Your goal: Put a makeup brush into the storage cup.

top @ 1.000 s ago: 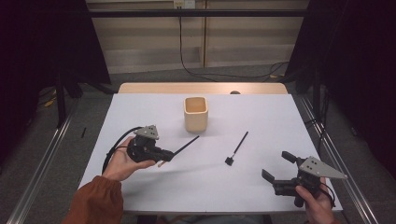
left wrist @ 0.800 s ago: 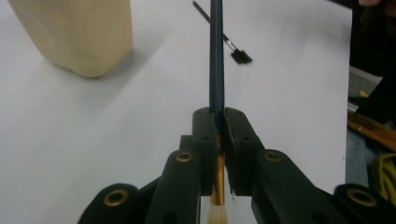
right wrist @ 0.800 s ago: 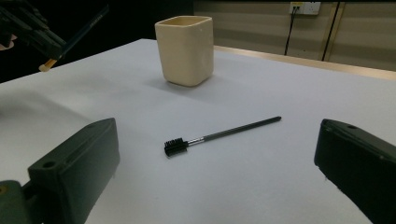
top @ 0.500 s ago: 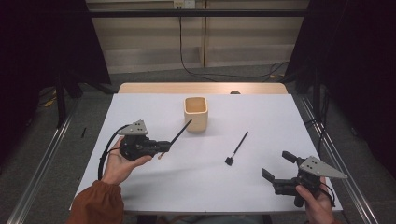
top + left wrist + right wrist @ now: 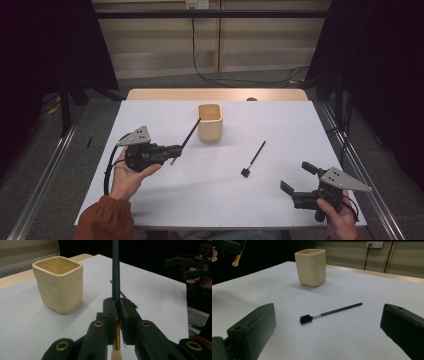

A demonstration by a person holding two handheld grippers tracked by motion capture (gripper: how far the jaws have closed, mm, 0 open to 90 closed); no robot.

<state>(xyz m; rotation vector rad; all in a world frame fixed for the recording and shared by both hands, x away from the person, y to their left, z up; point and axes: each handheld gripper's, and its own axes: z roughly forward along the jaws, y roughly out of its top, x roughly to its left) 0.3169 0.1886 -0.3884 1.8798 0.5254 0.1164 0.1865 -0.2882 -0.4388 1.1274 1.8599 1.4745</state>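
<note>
My left gripper (image 5: 174, 149) is shut on a brush (image 5: 190, 135) with a dark handle, gold ferrule and white bristles. It is held in the air left of the cream square cup (image 5: 210, 122), and the handle's far end slants up beside the cup's left rim. In the left gripper view the jaws (image 5: 117, 306) clamp the handle (image 5: 115, 270) just above the ferrule, with the cup (image 5: 58, 283) to the left. My right gripper (image 5: 298, 176) stands open near the front right corner. A black-bristled brush (image 5: 329, 312) lies on the table ahead of its jaws (image 5: 329, 325).
The white table (image 5: 150, 200) has a wooden strip along its far edge. The black brush (image 5: 254, 158) lies right of the cup (image 5: 311, 263). Metal rails run along both sides of the table. Cables hang from a wall socket behind.
My left gripper has lifted the white-bristled brush and drawn back to the left. The handle's far end has swung up from the table to the cup's rim. The right gripper has kept still.
</note>
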